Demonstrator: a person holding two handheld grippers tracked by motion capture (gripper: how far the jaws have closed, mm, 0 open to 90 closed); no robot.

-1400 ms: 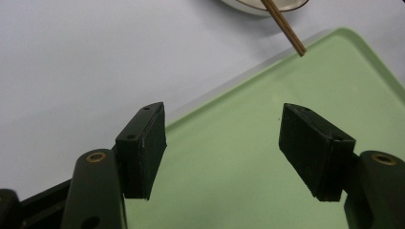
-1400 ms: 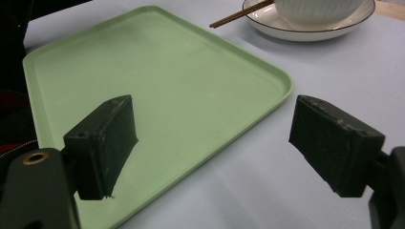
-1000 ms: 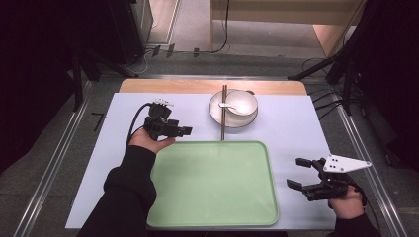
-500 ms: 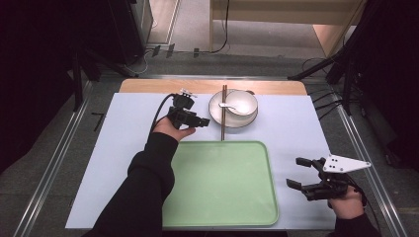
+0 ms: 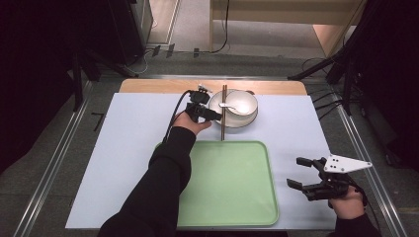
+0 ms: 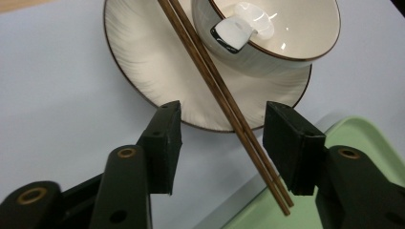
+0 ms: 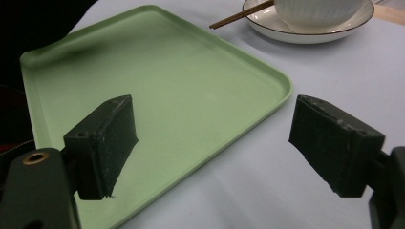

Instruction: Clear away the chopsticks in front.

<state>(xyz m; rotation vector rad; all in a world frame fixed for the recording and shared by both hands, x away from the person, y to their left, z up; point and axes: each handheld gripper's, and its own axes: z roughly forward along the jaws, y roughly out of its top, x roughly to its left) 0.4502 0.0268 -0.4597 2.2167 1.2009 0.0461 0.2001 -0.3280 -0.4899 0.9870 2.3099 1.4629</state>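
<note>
A pair of brown chopsticks (image 5: 223, 113) lies across the left rim of a white plate (image 5: 240, 122), its near ends over the tray's far edge. On the plate stands a white bowl (image 5: 237, 103) with a white spoon (image 5: 227, 105) in it. My left gripper (image 5: 211, 115) is at the plate's left side. In the left gripper view the chopsticks (image 6: 215, 81) pass between its pads (image 6: 165, 138) without touching either. Its jaws have just been closing and stand half open. My right gripper (image 5: 295, 173) is open and empty at the near right of the table.
A green tray (image 5: 227, 197) lies bare in the near middle of the pale blue mat (image 5: 123, 148). In the right gripper view the tray (image 7: 167, 81) is just ahead of the jaws. A wooden strip (image 5: 158, 86) runs along the far edge.
My left hand has moved right and away from me, from beside the tray's far left corner to the plate. Its jaws now straddle the chopsticks. The right hand has kept still.
</note>
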